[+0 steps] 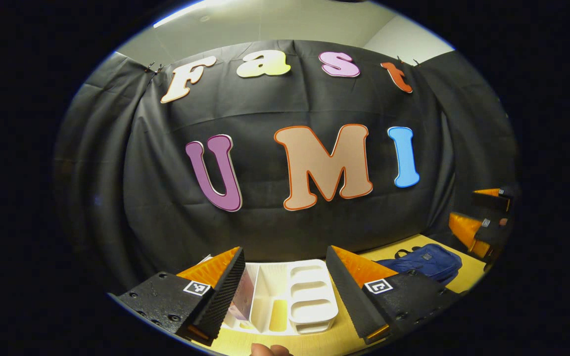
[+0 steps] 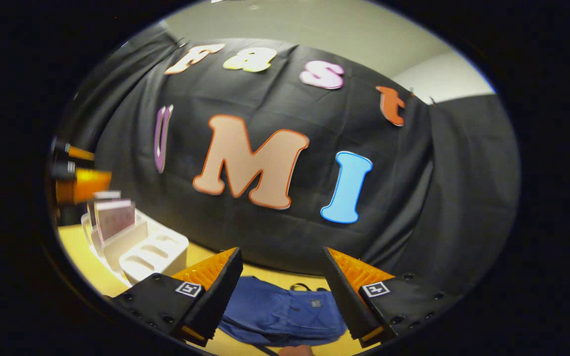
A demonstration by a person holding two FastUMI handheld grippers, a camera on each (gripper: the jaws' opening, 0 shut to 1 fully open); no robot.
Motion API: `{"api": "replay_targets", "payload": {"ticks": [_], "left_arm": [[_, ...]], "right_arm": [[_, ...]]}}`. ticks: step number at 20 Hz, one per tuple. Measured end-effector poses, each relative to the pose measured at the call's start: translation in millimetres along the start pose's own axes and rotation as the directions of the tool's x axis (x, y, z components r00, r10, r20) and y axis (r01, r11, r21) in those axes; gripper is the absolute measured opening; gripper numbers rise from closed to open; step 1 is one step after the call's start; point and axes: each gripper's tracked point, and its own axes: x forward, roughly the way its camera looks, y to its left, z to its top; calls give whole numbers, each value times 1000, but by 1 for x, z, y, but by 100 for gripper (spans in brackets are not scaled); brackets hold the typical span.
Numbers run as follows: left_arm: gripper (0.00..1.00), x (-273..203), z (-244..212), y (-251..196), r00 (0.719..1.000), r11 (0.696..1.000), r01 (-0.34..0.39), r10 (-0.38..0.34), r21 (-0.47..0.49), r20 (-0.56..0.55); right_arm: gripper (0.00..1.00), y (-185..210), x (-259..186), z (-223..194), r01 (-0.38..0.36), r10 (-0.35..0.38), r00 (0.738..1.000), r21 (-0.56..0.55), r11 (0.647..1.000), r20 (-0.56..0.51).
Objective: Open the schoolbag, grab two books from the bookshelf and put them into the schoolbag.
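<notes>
Yellow surface (image 2: 82, 257) with two things laid on it

A white bookshelf (image 1: 309, 296) holding books (image 2: 114, 217) is set near a flat-lying blue schoolbag (image 2: 285, 311).

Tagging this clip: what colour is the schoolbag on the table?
Blue. The schoolbag shows best in the right gripper view, lying flat on the yellow table.

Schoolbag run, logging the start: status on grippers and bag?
Left gripper open over white bookshelf. Right gripper open above blue schoolbag, flat on table. Books shelved. Nothing blocking.
</notes>
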Motion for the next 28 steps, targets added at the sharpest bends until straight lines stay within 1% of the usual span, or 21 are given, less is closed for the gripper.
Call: {"api": "replay_targets", "payload": {"ticks": [2,3,5,6,7,8,9,10,11,12,13,16,17,18,20,22,24,25,26,27,28], "left_arm": [[96,0,0,3,1000,1000,-6,6,-7,0],[96,-1,0,5,1000,1000,-11,11,-15,5],[96,-1,1,13,1000,999,-29,30,-37,3],[96,-1,1,19,999,998,-44,44,-45,0],[96,-1,1,24,998,997,-58,58,-47,-3],[96,-2,-1,32,997,996,-76,76,-50,-9],[100,-3,-2,37,996,995,-88,88,-53,-15],[96,-5,-2,41,995,993,-100,100,-60,-17],[96,-7,-1,45,994,992,-112,111,-64,-19],[96,-9,-4,48,993,990,-121,120,-66,-21],[96,-10,-3,51,991,989,-132,131,-65,-21],[96,-13,-3,60,987,985,-158,156,-65,-24],[100,-15,-5,62,986,984,-164,163,-67,-27],[100,-16,-5,63,986,983,-166,164,-73,-29],[92,-18,-6,64,986,982,-168,166,-85,-34],[100,-18,-7,64,985,981,-170,167,-89,-38],[96,-20,-5,66,985,981,-173,170,-89,-35],[96,-21,-5,67,984,980,-175,173,-90,-35],[96,-21,-6,67,984,980,-176,173,-93,-38],[100,-21,-7,68,984,980,-176,173,-96,-40],[96,-21,-7,68,984,979,-177,174,-99,-40]], "right_arm": [[100,13,8,-37,-43,33,998,-181,983,-59],[95,25,10,-65,-93,65,993,-319,943,-98],[91,54,8,-115,-198,142,979,-518,833,-145],[98,76,11,-156,-275,194,961,-622,733,-196],[89,86,11,-174,-313,218,950,-658,685,-226],[98,100,14,-201,-356,249,934,-689,632,-254],[98,105,19,-219,-390,260,921,-705,592,-291],[98,110,24,-237,-419,261,908,-724,548,-328],[92,113,32,-243,-426,264,905,-743,517,-334],[98,113,35,-248,-427,256,904,-764,484,-342],[88,115,38,-249,-416,257,908,-778,471,-330],[88,119,45,-250,-391,233,920,-800,455,-317],[87,122,54,-253,-401,235,915,-794,456,-327],[100,123,61,-254,-400,226,916,-792,461,-331],[100,129,69,-259,-422,228,907,-771,477,-355],[57,128,68,-280,-481,197,873,-722,497,-446],[13,129,67,-282,-478,180,871,-707,522,-457],[16,130,66,-283,-485,165,865,-706,515,-474],[7,130,63,-289,-505,163,850,-689,520,-500],[11,129,64,-292,-510,155,844,-680,527,-513],[7,130,62,-290,-515,164,839,-662,545,-518]]}}
